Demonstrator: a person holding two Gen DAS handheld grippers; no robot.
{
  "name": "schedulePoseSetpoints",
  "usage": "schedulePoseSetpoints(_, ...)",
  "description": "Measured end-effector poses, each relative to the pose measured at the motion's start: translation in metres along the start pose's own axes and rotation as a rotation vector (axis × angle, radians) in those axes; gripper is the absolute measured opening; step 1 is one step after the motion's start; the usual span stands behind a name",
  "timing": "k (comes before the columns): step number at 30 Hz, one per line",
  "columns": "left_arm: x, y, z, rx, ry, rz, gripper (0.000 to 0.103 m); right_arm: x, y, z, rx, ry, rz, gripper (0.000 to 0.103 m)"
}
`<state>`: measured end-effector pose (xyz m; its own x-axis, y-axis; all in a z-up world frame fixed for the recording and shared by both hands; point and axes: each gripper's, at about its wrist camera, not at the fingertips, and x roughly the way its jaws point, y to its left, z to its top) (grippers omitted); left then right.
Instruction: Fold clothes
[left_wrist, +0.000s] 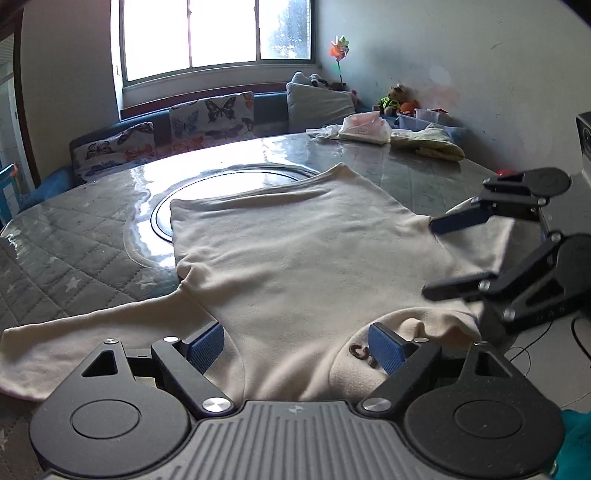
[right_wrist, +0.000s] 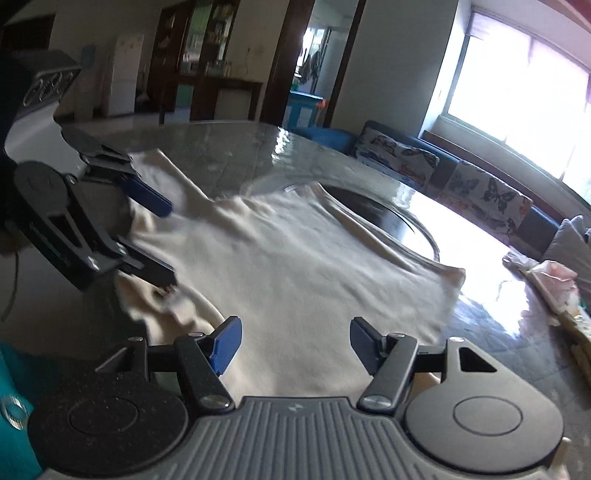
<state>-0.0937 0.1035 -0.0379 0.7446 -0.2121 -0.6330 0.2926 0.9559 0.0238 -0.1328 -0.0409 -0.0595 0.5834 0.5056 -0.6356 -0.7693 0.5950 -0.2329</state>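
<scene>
Round table (left_wrist: 92, 221), cream top (left_wrist: 295, 251) spread flat, clothes pile (left_wrist: 388, 133) beyond

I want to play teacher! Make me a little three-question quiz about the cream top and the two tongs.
1. True or false: the cream top lies spread on the table.
2. The left tongs are: A open, B shut.
3. Fill in: the cushions under the window are printed with ____.

Key: 1 true. 2 A; the right tongs are open too, and neither pair clamps the cloth. 3 butterflies.
</scene>
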Motion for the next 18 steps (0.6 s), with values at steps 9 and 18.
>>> schedulePoseSetpoints(9, 0.001, 0.008, 0.01, -0.005, -0.003, 0.002, 0.087, 0.001, -0.011, 0.01, 0.09, -0.032, 0.051, 0.067)
schedulePoseSetpoints(18, 0.05, 0.026, 0.056, -0.096, -0.014, -0.096, 0.087, 0.038, -0.086, 0.015, 0.404, -0.001, 0.046, 0.067)
